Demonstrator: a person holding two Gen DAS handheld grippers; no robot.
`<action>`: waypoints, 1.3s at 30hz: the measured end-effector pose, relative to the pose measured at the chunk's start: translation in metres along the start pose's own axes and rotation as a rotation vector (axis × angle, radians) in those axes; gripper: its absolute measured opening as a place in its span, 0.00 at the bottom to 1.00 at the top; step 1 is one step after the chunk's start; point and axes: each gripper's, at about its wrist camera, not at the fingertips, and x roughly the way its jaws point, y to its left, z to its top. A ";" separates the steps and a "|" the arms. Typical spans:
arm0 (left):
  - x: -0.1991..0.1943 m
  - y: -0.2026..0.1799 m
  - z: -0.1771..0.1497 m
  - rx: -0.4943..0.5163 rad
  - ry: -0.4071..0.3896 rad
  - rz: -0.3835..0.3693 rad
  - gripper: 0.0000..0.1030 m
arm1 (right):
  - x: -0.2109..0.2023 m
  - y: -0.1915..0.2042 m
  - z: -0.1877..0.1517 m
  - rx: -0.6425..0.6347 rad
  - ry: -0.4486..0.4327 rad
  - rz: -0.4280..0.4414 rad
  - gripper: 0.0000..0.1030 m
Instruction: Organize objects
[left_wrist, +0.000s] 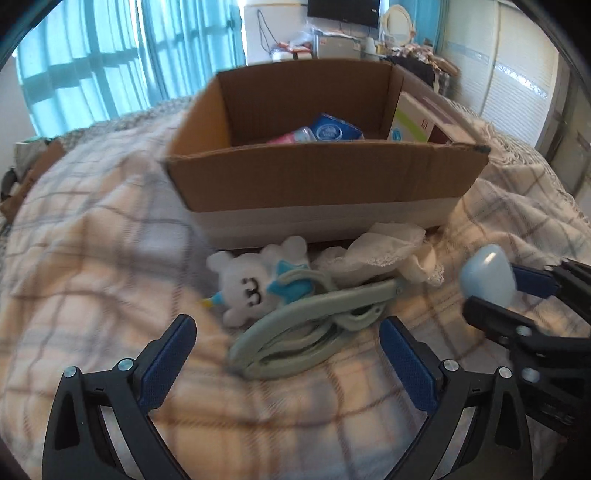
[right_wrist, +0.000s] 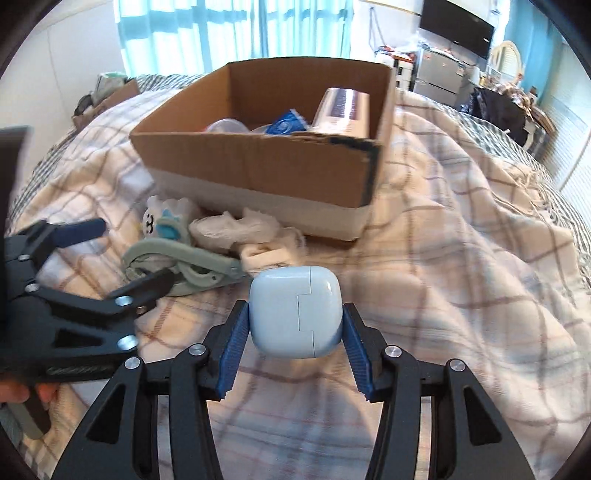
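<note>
Right gripper (right_wrist: 295, 325) clamps the pale-blue case (right_wrist: 295, 314) – left gripper (left_wrist: 288, 332) gapes wide, seemingly empty, over the clip (left_wrist: 306, 328).

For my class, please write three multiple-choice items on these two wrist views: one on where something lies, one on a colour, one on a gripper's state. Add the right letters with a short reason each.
1. Where does the white plush toy lie?
A. inside the cardboard box
B. on the blanket in front of the cardboard box
C. on top of the television

2. What colour is the small rounded case?
A. red
B. black
C. pale blue

3. What is the right gripper doing?
A. clamping the case
B. hanging empty
C. holding the big clip

Key: 1 B, it rests before the cardboard box; 2 C, its shell is pale blue; 3 A, both pads press its sides.
</note>
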 end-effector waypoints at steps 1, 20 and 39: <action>0.007 0.001 0.001 -0.004 0.018 -0.004 0.99 | -0.001 -0.005 -0.001 0.015 -0.002 0.013 0.48; -0.007 -0.056 -0.029 0.179 0.113 -0.142 0.34 | -0.016 -0.028 0.001 0.105 -0.025 0.015 0.48; -0.049 -0.049 -0.030 0.074 -0.023 -0.145 0.08 | -0.057 -0.013 -0.008 0.068 -0.118 0.001 0.48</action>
